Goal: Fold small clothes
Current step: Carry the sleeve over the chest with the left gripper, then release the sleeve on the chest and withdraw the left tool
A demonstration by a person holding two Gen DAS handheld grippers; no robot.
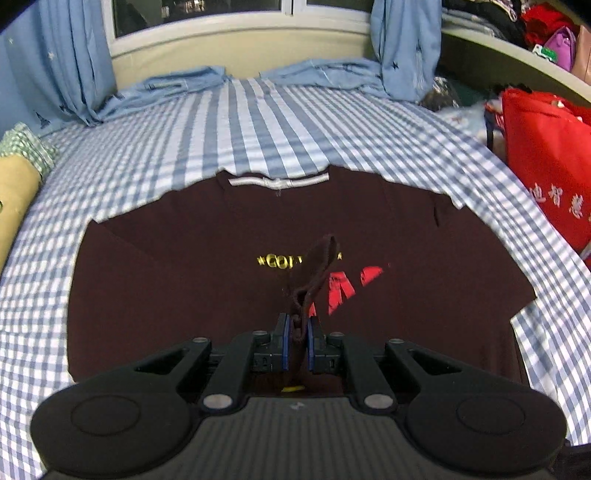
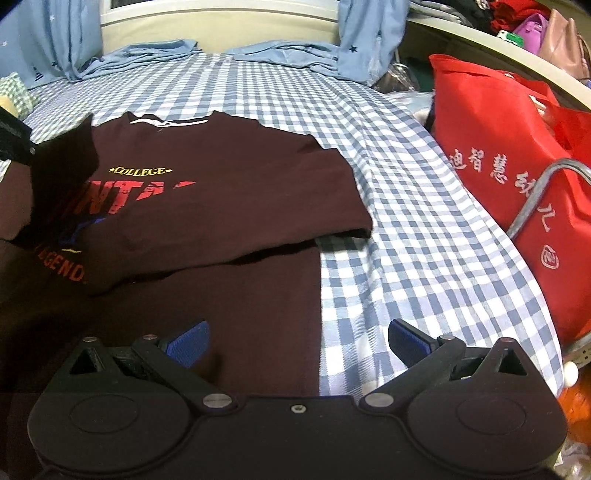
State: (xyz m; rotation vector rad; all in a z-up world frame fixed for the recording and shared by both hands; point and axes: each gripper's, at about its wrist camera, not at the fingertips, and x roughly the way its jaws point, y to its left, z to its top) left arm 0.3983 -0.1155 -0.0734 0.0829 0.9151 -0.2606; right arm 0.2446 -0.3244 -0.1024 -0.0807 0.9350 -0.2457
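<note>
A dark maroon shirt (image 2: 207,192) is spread face up on a bed (image 2: 406,229) covered in a blue and white checked sheet. Its white-trimmed collar (image 1: 279,181) is turned toward the window (image 1: 199,11), and yellow and red lettering is printed on the chest.

A bunched piece of the shirt's cloth is pinched between the blue pads of the left claw (image 1: 298,341), which is closed tight on it and raised above the chest print. The right claw (image 2: 297,341) is spread wide and holds nothing; it hangs over the shirt's right edge, near the hem, where cloth meets sheet.

The step in hand is judged to be an early fold, with one side lifted to be carried across the body. The next move likely calls for the lifted cloth to be laid flat over the chest, and for the right claw to be closed on the near edge so both sides can be brought together evenly.

Only in the left view is the grip itself seen, with the full width of the shirt beyond it. Only in the right view is the word COLLEGE read whole, the right sleeve (image 2: 332,206) seen lying folded over the body, and a red bag (image 2: 509,155) with white characters shown large beside the bed. Blue curtains (image 1: 66,66) are seen in both.
</note>
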